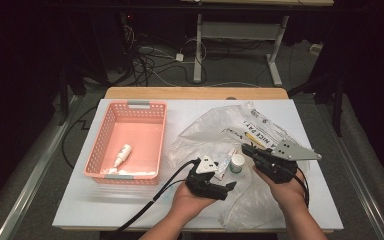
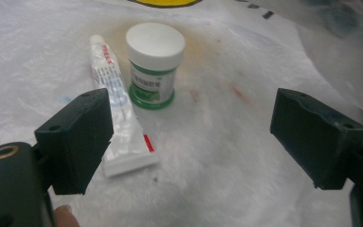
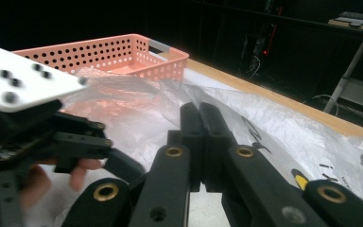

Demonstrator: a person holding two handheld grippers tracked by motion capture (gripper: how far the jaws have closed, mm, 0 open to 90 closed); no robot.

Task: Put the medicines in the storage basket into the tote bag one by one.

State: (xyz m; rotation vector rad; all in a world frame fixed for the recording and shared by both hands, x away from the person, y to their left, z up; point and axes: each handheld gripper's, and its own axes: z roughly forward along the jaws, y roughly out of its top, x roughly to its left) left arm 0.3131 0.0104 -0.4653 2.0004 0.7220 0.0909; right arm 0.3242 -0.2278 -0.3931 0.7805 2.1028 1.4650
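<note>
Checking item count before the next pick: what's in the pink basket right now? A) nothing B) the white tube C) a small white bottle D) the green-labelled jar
C: one small white bottle lies on the floor of the pink basket, while the green-labelled jar and the white tube sit on the plastic bag ahead of the open left gripper.
</note>
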